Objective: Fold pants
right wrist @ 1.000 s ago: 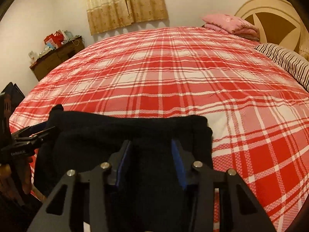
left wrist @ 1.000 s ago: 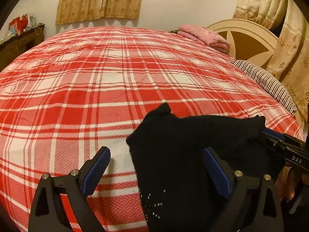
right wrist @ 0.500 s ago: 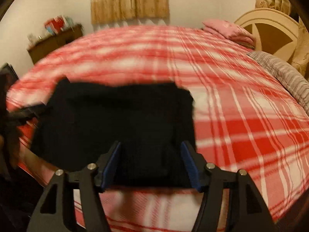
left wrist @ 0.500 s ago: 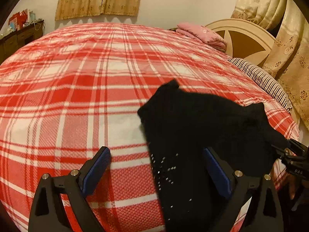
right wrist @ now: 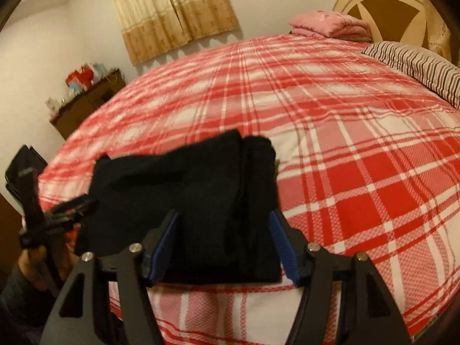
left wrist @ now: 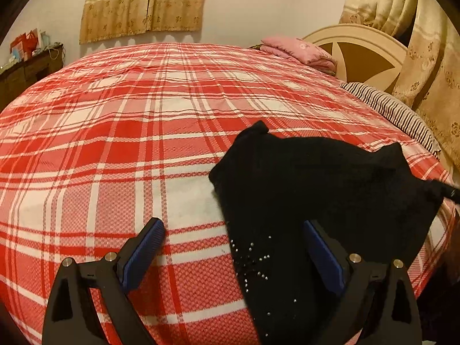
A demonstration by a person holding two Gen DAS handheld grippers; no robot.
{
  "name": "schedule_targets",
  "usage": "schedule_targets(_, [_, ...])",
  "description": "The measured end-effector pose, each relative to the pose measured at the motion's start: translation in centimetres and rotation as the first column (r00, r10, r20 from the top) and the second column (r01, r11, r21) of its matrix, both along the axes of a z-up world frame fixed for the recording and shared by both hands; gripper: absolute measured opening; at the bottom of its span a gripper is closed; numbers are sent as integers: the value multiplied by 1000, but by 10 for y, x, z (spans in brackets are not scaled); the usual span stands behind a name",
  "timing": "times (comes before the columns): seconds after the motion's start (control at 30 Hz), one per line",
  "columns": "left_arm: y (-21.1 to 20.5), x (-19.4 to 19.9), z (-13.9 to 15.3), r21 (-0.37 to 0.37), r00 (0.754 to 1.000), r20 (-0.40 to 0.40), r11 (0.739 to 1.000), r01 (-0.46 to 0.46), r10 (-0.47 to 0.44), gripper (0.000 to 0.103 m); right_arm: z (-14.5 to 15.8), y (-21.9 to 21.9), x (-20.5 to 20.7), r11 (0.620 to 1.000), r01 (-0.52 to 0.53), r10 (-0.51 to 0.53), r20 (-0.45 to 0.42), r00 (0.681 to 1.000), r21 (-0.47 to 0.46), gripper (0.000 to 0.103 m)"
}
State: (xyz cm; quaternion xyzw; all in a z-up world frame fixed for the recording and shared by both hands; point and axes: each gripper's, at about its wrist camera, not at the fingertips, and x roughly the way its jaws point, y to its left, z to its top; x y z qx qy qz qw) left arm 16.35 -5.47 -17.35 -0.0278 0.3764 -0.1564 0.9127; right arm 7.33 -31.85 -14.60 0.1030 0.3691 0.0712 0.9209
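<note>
One garment: black pants (left wrist: 310,189), folded into a thick bundle, lying on the near part of the bed, close to its front edge
Pants detail: small silvery studs (left wrist: 253,261) scattered on the near left portion in the left wrist view; two pointed corners stick up at the far edge
Pants layers: right wrist view shows stacked folds with a vertical crease on the bundle's right side (right wrist: 247,189)
Right gripper (right wrist: 224,244): blue-padded fingers (right wrist: 283,247) spread apart, straddling the near end of the bundle; pads sit at its sides, not squeezing it; frame is motion-blurred
Left gripper (left wrist: 235,247): fingers wide apart, nothing clamped; left pad (left wrist: 143,250) over bare bedspread, right pad over the black fabric; contact with the cloth cannot be told
Left gripper, other view: seen at left edge of right wrist view (right wrist: 66,210), beside the bundle's left end
Bed cover: red and white plaid bedspread (left wrist: 129,143), fairly smooth, covers the whole bed
Far corner: folded pink blanket (left wrist: 299,50) by the cream headboard (left wrist: 371,46)
Right side: striped pillow (left wrist: 394,112) along the bed edge
Back wall: beige patterned curtains (left wrist: 143,3)
Left back: dark wooden dresser (right wrist: 86,106) with red and pale items on top, too small to identify
</note>
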Motion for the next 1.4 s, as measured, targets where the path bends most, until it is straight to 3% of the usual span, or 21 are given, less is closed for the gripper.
schedule_targets(0.17, [-1,3,0,12,1000,-8,1000,3,-3,98,12,-2,11,1000,22,-21,16,1000,-23,71])
schedule_targets(0.37, [-4,5,0,19,1000,-12,1000,5,-5,99,-13,-17,50,1000,15,-15,-91,996,-1,71])
schedule_targets(0.67, [-9,11,3,-18,999,-18,999,33,-33,100,-19,-16,58,998,-45,48,-76,996,44,73])
schedule_targets(0.9, [-5,3,8,-62,999,-21,997,48,-50,99,-22,-25,59,995,-70,77,-107,991,70,63])
schedule_targets(1.17, [-13,8,4,-87,997,-18,993,77,-78,99,-23,-17,63,996,-68,74,-112,991,57,66])
schedule_targets(1.4, [-15,5,4,-125,993,-10,985,118,-120,93,-21,-32,58,990,-64,78,-114,990,124,56])
